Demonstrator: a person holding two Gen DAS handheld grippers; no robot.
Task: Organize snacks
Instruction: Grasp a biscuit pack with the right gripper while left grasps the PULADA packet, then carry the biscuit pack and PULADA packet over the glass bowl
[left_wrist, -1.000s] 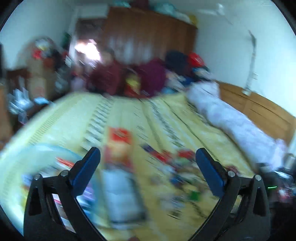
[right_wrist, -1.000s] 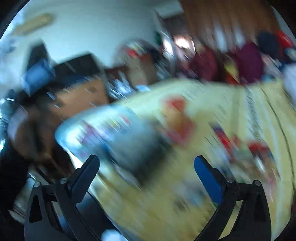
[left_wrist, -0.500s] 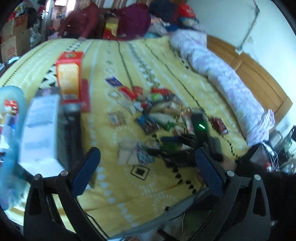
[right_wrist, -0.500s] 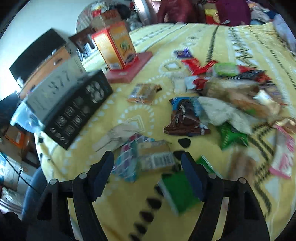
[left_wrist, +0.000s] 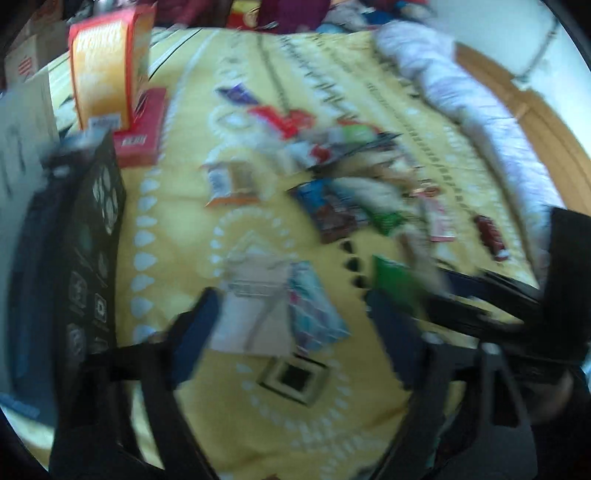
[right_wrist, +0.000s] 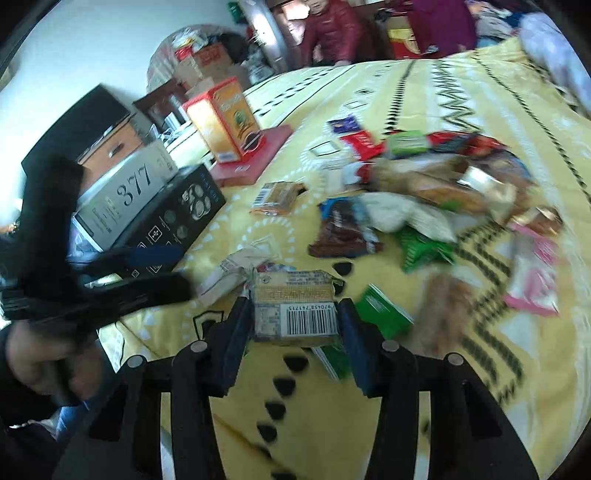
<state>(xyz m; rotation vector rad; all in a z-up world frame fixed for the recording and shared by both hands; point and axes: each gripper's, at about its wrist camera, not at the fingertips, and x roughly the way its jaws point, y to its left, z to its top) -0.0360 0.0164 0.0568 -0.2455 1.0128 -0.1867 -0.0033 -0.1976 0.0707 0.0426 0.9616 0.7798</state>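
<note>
The right tool is closing, its blue fingers flanking a barcoded biscuit packet on the yellow bed cover. The left tool, also closing, hangs spread above a pale wrapper. The snack pile lies at one o'clock, the black box at ten.

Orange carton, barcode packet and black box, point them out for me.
orange carton (right_wrist: 221, 123), right wrist view, front face.
barcode packet (right_wrist: 295, 308), right wrist view, middle of wrapper.
black box (right_wrist: 177, 221), right wrist view, printed side.
</note>
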